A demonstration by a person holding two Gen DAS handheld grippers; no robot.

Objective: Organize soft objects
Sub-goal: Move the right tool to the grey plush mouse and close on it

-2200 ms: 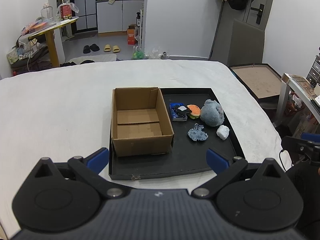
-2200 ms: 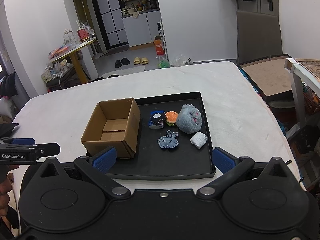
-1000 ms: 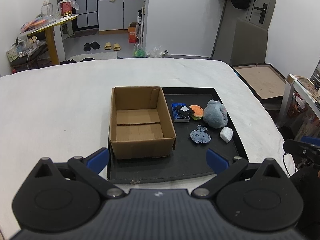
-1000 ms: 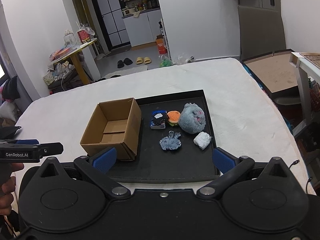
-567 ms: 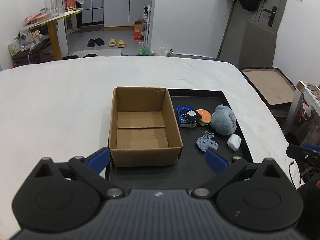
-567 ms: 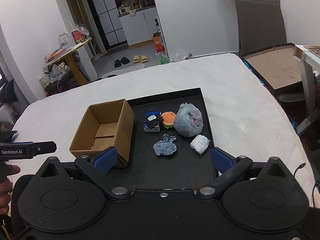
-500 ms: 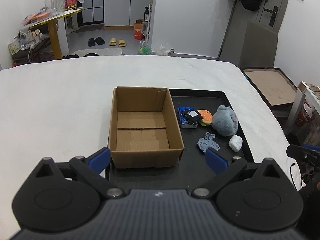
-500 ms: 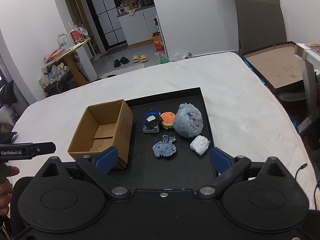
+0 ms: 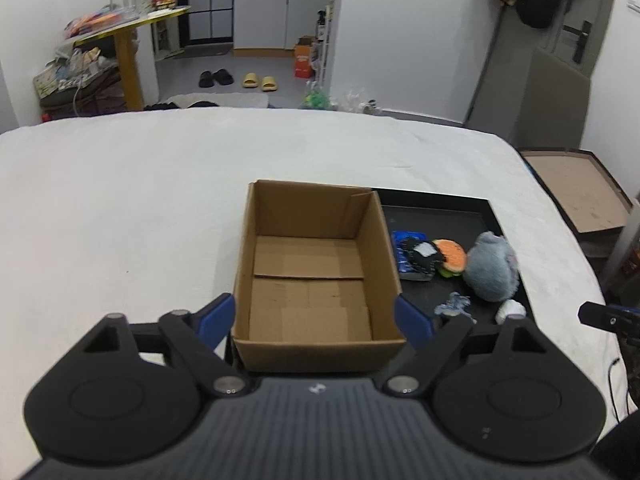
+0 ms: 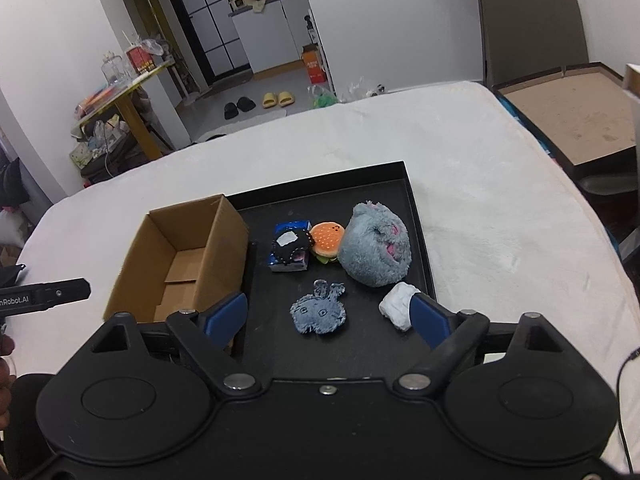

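We read "GenRobot.AI" on the left gripper point(image 10: 40, 298); our right gripper point(image 10: 326, 316) and left gripper both spread wide, empty, above the black tray point(image 10: 412, 196).

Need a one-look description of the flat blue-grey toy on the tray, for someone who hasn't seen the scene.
Find the black tray on the white bed, with a cardboard box on its left side. Right of the box lie five soft things; the flat toy lies alone in the near row's middle. It is the only thin, denim-blue patch with two small ears.
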